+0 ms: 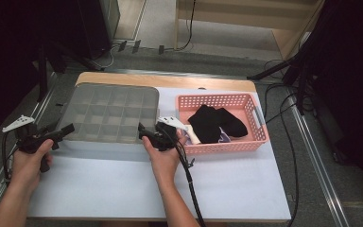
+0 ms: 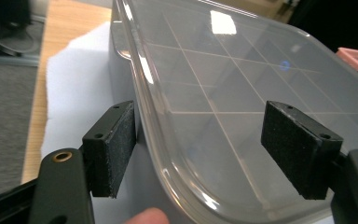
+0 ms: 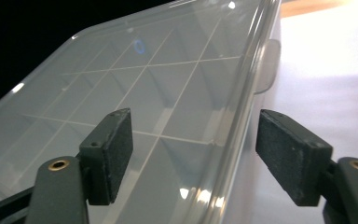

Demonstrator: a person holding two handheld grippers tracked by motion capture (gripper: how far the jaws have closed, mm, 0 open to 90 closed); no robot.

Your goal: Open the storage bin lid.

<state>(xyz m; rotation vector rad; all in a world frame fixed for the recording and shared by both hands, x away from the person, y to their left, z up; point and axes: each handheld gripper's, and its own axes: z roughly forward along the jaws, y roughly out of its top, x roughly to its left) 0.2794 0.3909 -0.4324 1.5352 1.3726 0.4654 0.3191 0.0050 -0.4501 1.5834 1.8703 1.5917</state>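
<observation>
On the white mat point(image 1: 123, 189), near edge of the lidded grey box point(image 1: 108, 113): your two grippers sit at its front corners. Left gripper point(image 1: 66, 130) at the left corner, jaws spread, lid rim point(image 2: 158, 121) running between the pads, one pad beside the box wall, no squeeze seen. Right gripper point(image 1: 144, 132) at the right corner, jaws spread wide, rim between the pads, neither pad touching. Pink basket point(image 1: 260, 137) just right of the box, black socks point(image 1: 215, 123) inside.
</observation>
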